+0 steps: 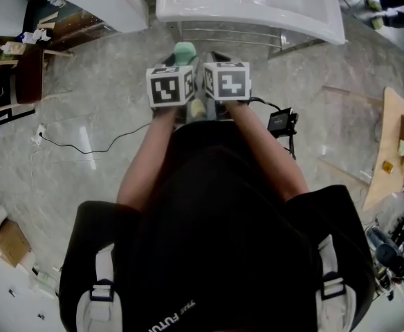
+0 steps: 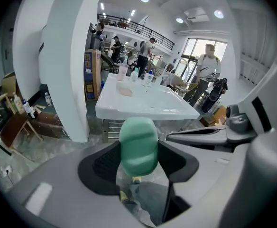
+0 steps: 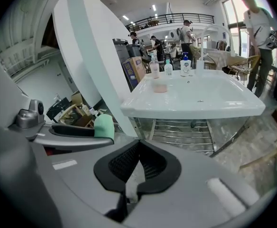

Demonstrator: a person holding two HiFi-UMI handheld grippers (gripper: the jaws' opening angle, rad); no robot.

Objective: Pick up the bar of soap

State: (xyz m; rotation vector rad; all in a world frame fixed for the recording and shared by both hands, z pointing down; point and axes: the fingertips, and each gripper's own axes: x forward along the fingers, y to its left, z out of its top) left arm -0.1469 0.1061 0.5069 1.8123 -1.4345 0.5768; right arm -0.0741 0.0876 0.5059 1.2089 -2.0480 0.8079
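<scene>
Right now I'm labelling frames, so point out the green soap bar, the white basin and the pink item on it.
Green soap bar (image 2: 138, 146), left gripper view, middle of its facing side.
White basin (image 3: 195, 109), right gripper view, front rim.
Pink item (image 3: 160, 88), right gripper view, its centre.

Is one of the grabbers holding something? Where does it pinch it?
The left gripper holds the green bar of soap, its jaws pinching the bar's two sides, with the top poking out. The right gripper is shut on nothing.
</scene>
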